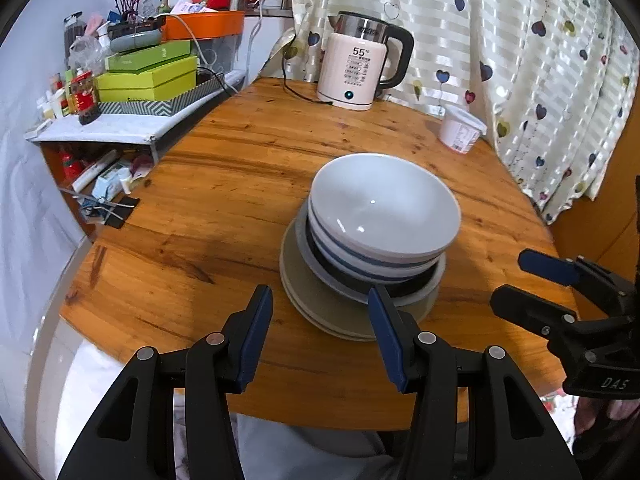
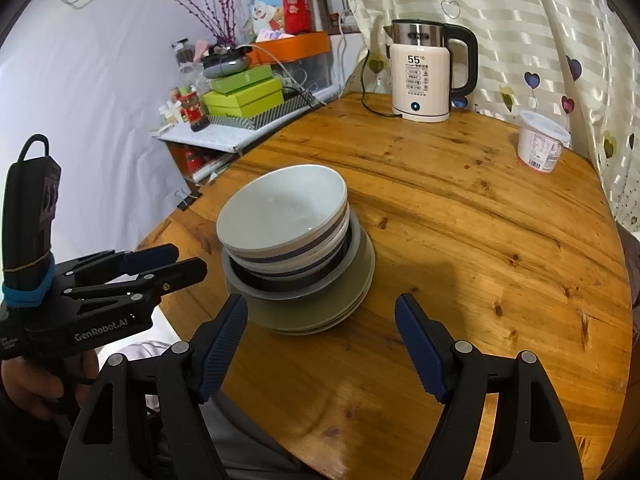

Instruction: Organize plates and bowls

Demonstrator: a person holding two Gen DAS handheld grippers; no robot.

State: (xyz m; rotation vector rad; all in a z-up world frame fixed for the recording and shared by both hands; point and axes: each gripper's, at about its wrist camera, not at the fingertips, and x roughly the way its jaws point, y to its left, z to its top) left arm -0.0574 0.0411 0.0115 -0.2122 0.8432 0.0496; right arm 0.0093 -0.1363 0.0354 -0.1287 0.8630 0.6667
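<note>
1. Centrally on the round wooden table stands one stack: a white bowl on top, striped bowls beneath, olive plates at the bottom.
2. Left gripper hovers over the near edge, jaws spread apart, holding nothing.
3. Right gripper likewise gapes empty, just short of the stack.
4. Kettle and a white tub sit along the far edge.

On the wooden desk a white bowl tops nested bowls stacked on olive plates. The right claw gapes empty just short of the stack, the left claw beside it, also parted. A kettle and a lidded tub stand behind.
</note>
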